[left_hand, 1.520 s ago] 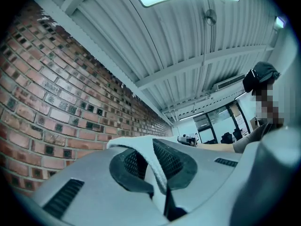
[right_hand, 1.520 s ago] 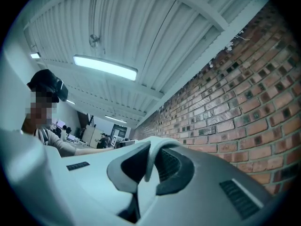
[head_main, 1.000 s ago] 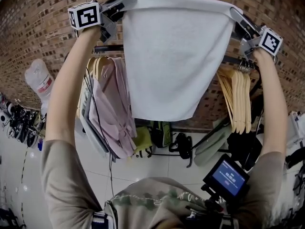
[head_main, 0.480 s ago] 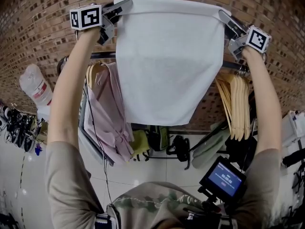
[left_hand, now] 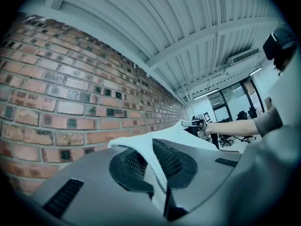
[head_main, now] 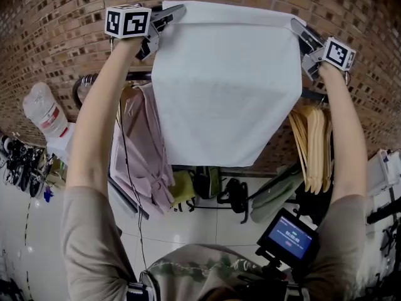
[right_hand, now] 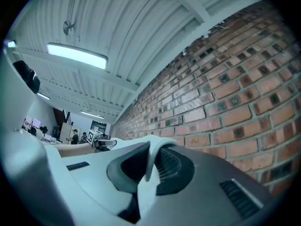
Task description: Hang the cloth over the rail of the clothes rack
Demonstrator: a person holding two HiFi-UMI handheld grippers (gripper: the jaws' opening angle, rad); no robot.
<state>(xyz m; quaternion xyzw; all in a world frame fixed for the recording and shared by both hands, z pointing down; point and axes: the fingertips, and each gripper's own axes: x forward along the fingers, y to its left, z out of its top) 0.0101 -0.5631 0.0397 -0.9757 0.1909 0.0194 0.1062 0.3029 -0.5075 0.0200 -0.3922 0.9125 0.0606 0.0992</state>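
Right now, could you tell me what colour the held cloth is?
Plain white; the cloth shows best in the head view.

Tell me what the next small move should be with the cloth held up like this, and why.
Probably ease both grippers forward, taking the top edge across the rail. The left gripper and right gripper each clamp a top corner of the white cloth, stretched flat above the rail, and all of it seems to hang on the near side, so nothing drapes yet.
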